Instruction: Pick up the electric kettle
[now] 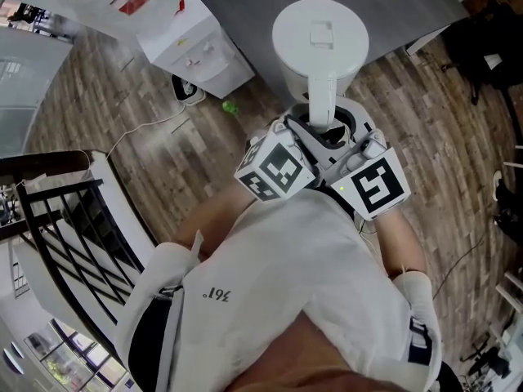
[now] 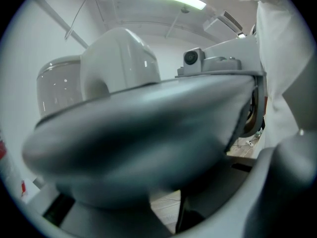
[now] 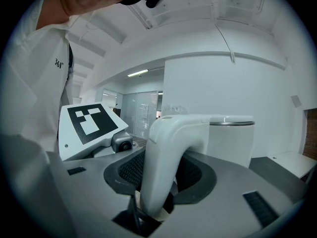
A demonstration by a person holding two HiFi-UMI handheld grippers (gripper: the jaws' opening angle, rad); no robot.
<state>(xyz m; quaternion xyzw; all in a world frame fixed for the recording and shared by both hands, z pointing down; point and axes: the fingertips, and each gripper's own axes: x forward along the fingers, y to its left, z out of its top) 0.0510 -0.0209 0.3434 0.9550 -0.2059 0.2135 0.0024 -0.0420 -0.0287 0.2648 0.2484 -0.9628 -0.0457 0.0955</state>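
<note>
The white electric kettle (image 1: pixel 319 35) hangs in front of my chest, lid up, with its handle (image 1: pixel 321 96) pointing back at me. My right gripper (image 1: pixel 347 137) is shut on that handle: in the right gripper view the handle (image 3: pixel 163 162) stands upright between the two black pads, with the kettle body (image 3: pixel 230 140) beyond it. My left gripper (image 1: pixel 298 137) sits close against the handle's left side, and its marker cube (image 3: pixel 91 125) shows beside the right jaw. In the left gripper view the kettle handle (image 2: pixel 119 53) arches at the upper left. A blurred grey shape fills the space at the left jaws and hides them.
A grey table (image 1: pixel 245 6) lies beyond the kettle, with a white drawer cabinet (image 1: pixel 196 51) at its left end. A black-barred rack (image 1: pixel 65 227) stands at the left. Cables and a small green object (image 1: pixel 231 106) lie on the wooden floor. Dark gear (image 1: pixel 490 47) sits at the right.
</note>
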